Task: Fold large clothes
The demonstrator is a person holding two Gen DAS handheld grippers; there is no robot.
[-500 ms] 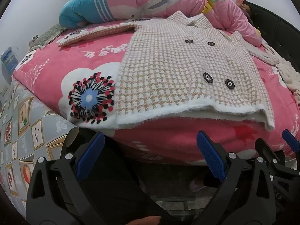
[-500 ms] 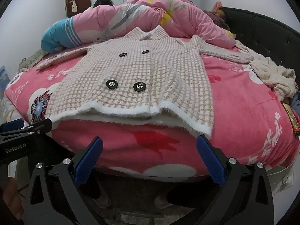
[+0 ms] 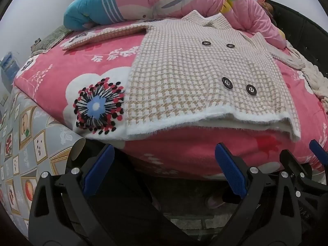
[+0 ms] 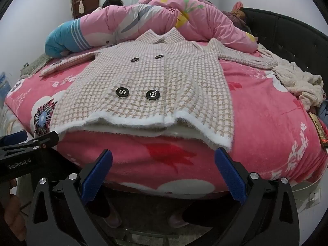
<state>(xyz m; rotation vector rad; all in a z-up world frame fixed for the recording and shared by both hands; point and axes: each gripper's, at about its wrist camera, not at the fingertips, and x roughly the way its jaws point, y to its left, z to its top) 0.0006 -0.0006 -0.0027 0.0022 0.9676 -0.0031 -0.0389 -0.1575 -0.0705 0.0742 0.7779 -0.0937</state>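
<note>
A beige and white houndstooth coat [image 3: 190,82] with black buttons lies flat, front up, on a pink floral bed cover [image 3: 61,82], sleeves spread to both sides. Its white fuzzy hem hangs at the near bed edge. It also shows in the right wrist view [image 4: 147,86]. My left gripper [image 3: 164,170] is open and empty, below the bed edge in front of the hem. My right gripper [image 4: 164,170] is open and empty, also just short of the hem. The left gripper shows at the left of the right wrist view [image 4: 26,143].
A rolled pink and blue quilt [image 4: 143,22] lies behind the coat. A cream knitted garment [image 4: 297,82] lies at the right of the bed. A black headboard [image 4: 287,37] stands at the right. A patterned grey sheet [image 3: 24,143] hangs at the left.
Both views have barely shifted. The coat has not moved and both grippers stay open.
</note>
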